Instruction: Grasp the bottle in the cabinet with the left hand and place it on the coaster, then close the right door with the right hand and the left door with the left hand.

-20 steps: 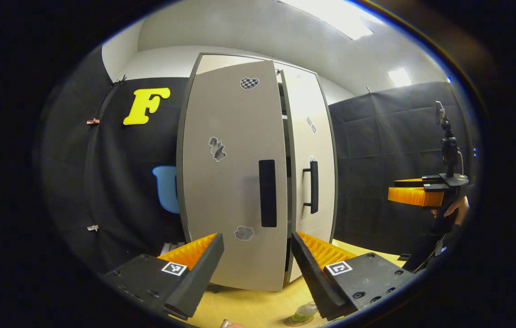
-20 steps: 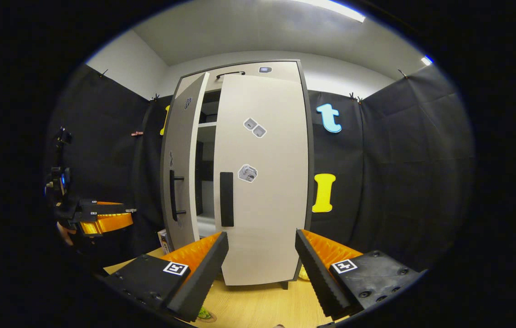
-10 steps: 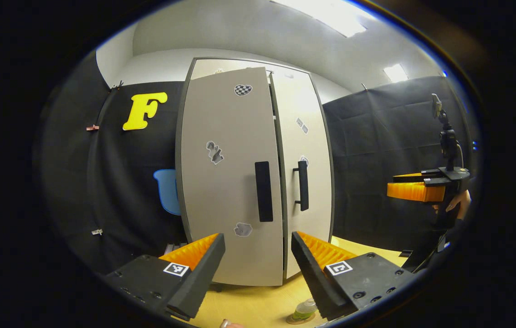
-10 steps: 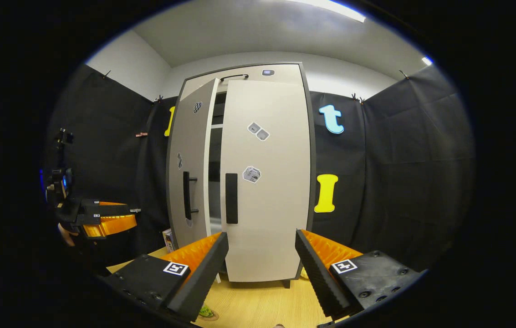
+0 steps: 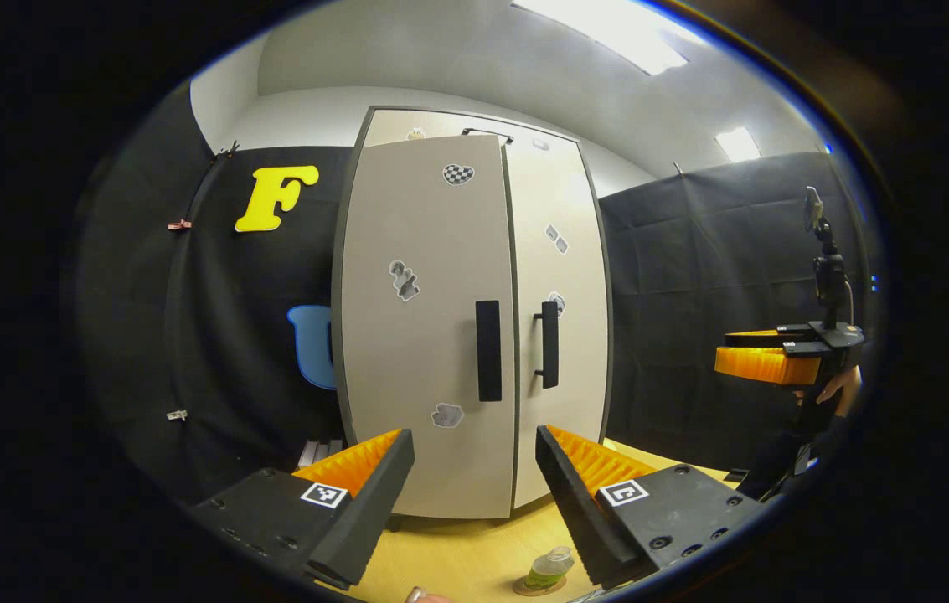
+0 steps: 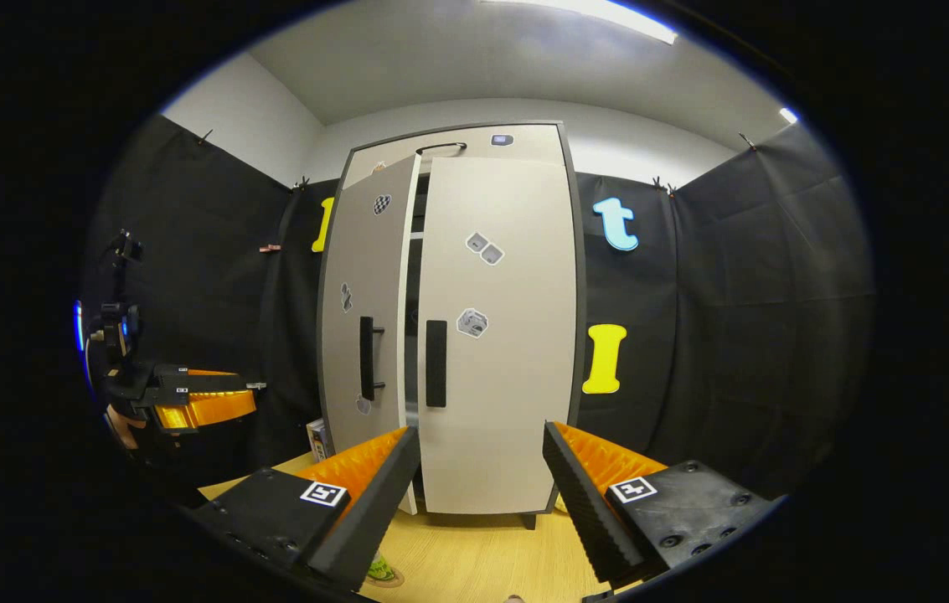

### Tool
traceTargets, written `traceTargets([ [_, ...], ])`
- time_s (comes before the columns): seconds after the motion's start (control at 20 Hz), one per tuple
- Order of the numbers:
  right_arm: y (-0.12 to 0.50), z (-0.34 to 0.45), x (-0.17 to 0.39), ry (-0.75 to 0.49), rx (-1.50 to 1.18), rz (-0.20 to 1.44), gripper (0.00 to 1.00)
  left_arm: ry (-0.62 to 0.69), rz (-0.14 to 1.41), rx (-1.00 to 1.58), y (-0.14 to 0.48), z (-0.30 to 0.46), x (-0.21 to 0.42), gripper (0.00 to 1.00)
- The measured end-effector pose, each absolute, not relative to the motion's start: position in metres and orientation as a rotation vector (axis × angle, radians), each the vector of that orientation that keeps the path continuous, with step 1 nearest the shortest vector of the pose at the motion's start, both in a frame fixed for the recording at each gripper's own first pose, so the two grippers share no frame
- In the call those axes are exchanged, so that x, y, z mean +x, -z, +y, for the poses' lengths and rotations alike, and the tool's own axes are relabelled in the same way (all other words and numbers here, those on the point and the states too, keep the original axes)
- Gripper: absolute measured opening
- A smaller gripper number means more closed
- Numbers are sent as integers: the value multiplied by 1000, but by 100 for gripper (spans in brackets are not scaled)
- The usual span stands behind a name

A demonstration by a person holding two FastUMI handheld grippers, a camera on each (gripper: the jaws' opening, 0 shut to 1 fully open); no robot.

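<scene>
The grey cabinet stands ahead on the wooden table. In the right gripper view its right door (image 6: 499, 335) is shut flat and its left door (image 6: 365, 318) stands a narrow gap ajar. In the left gripper view the left door (image 5: 428, 335) and right door (image 5: 562, 335) look almost flush. The small bottle (image 5: 548, 569) stands upright on the round coaster (image 5: 534, 588) in front of the cabinet. My left gripper (image 5: 474, 469) is open and holds nothing, a short way back from the left door. My right gripper (image 6: 481, 469) is also open and holds nothing, facing the right door.
The wooden table (image 5: 474, 553) runs under the cabinet's feet. A small box (image 6: 317, 437) leans beside the cabinet's left side. Black cloth walls close in on both sides. A hand (image 5: 838, 385) holds the right gripper (image 5: 721, 356) off to the right of the cabinet.
The left door has swung from partly open to nearly shut. Both grippers stay open, and the cabinet now looks slightly farther off in the right gripper view.
</scene>
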State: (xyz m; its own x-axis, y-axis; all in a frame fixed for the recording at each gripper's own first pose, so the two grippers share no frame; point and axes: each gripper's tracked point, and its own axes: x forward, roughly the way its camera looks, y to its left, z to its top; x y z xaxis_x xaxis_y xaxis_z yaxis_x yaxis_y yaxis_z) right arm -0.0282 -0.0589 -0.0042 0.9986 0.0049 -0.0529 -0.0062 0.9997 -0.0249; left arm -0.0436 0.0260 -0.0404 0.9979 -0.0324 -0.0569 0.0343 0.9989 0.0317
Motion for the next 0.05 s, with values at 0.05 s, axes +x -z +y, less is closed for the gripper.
traceTargets([
  [0.05, 4, -58, -29, -6, -25, 52, 98, 34, 55, 30, 40, 26, -45, 94],
])
